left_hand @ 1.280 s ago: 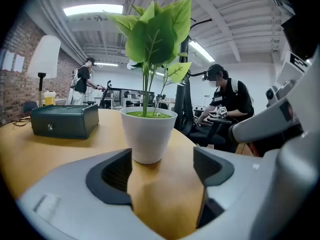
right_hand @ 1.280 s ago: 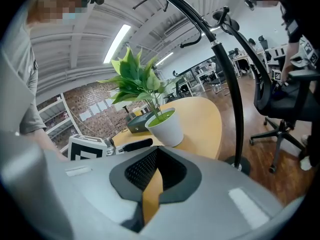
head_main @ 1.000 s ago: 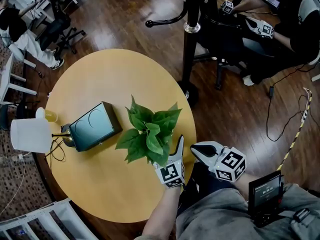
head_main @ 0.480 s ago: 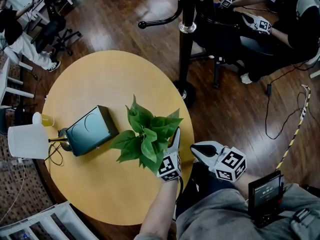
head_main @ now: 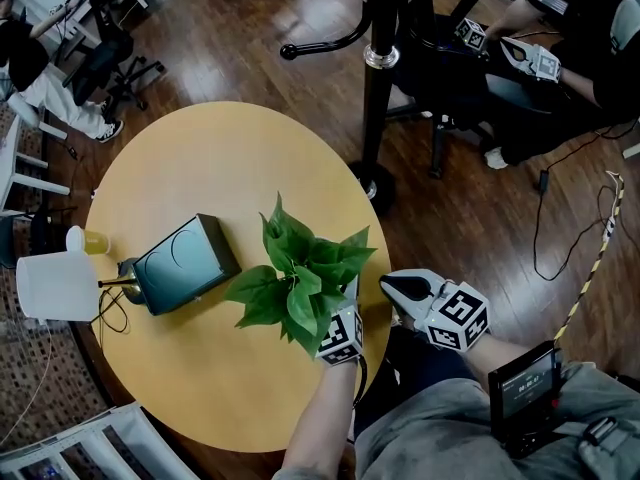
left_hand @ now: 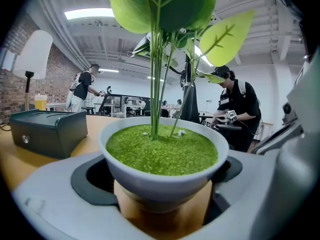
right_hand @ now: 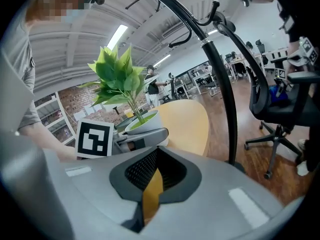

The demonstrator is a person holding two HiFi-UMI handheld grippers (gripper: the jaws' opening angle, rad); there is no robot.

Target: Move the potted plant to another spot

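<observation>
The potted plant (head_main: pixel 305 278) stands near the right edge of the round yellow table (head_main: pixel 200 158); its green leaves hide the pot from above. My left gripper (head_main: pixel 345 308) reaches in under the leaves. In the left gripper view the white pot (left_hand: pixel 160 184) with green filling fills the gap between the jaws, which are closing with their pads against its sides. My right gripper (head_main: pixel 395 288) hovers just off the table's edge to the right of the plant, its jaws together and holding nothing. From the right gripper view the plant (right_hand: pixel 142 119) and the left gripper (right_hand: pixel 140 139) lie ahead to the left.
A dark green box (head_main: pixel 185 263) lies left of the plant, with a white-shaded lamp (head_main: pixel 55 286) and a yellow cup (head_main: pixel 92 240) at the table's left edge. A black stand (head_main: pixel 378 78) rises beyond the table. Seated people and office chairs fill the far right.
My left gripper has slid forward so its fingers now sit hidden under the leaves around the pot. My right gripper has drifted a little up and toward the table.
</observation>
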